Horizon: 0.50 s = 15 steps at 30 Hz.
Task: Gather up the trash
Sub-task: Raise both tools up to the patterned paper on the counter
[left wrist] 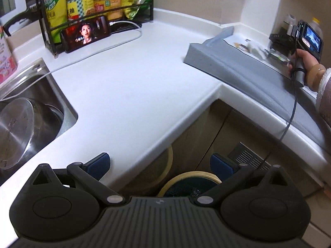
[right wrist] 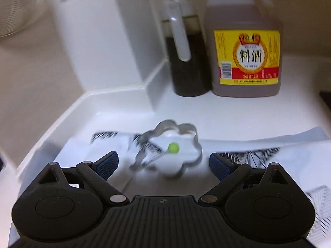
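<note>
Left tool (left wrist: 160,164) spread wide, empty, above the bin (left wrist: 189,183) near the tabletop (left wrist: 128,86) edge. Right tool (right wrist: 163,164) wide apart, empty, just short of wrappers (right wrist: 107,144) under a metal flower ring (right wrist: 171,144).

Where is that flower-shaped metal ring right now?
In the right wrist view, the flower-shaped metal ring lies on the white counter, ahead between the open fingers, before the dark bottle.

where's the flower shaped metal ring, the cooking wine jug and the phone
flower-shaped metal ring (right wrist: 187,128): right wrist view, on its far rim.
cooking wine jug (right wrist: 246,59): right wrist view, on its yellow label.
phone (left wrist: 88,33): left wrist view, on its lit screen.
</note>
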{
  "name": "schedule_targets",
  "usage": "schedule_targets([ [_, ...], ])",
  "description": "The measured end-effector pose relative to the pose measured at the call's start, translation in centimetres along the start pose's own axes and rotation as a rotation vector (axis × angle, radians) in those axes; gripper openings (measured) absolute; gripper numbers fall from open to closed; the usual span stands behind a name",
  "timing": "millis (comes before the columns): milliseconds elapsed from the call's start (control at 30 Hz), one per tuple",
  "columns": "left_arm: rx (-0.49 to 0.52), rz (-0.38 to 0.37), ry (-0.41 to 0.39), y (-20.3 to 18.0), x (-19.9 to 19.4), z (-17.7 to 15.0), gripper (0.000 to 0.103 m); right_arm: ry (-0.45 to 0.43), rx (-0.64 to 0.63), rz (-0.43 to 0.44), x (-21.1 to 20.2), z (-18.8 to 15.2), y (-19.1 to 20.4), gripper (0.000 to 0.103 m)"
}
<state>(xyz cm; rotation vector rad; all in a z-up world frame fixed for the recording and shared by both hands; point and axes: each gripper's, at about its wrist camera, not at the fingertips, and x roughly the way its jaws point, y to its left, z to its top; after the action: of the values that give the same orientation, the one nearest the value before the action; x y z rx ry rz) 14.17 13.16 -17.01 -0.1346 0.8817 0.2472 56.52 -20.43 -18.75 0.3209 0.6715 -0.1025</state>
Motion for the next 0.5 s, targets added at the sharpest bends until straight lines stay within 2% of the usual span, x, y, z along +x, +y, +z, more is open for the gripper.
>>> schedule_targets([
  [133,-0.007,-0.007,0.009,-0.1,0.9,0.9,0.103,0.008,-0.085,-0.029,2.1,0.3,0.8,0.095],
  [167,0.001,-0.008,0.007,-0.3,1.0,1.0,0.103,0.011,-0.128,-0.045,2.2,0.1,1.1,0.085],
  [233,0.016,-0.012,-0.005,-0.9,1.1,1.5,0.103,-0.013,-0.198,-0.043,1.8,-0.4,1.2,0.081],
  [367,0.045,-0.030,-0.043,-2.5,1.2,3.0,0.103,-0.022,-0.184,-0.002,-1.5,-1.1,-0.3,0.080],
  [500,0.080,-0.085,-0.105,-5.1,1.2,5.7,0.103,-0.046,-0.175,0.107,-7.4,-3.0,-3.4,0.080],
])
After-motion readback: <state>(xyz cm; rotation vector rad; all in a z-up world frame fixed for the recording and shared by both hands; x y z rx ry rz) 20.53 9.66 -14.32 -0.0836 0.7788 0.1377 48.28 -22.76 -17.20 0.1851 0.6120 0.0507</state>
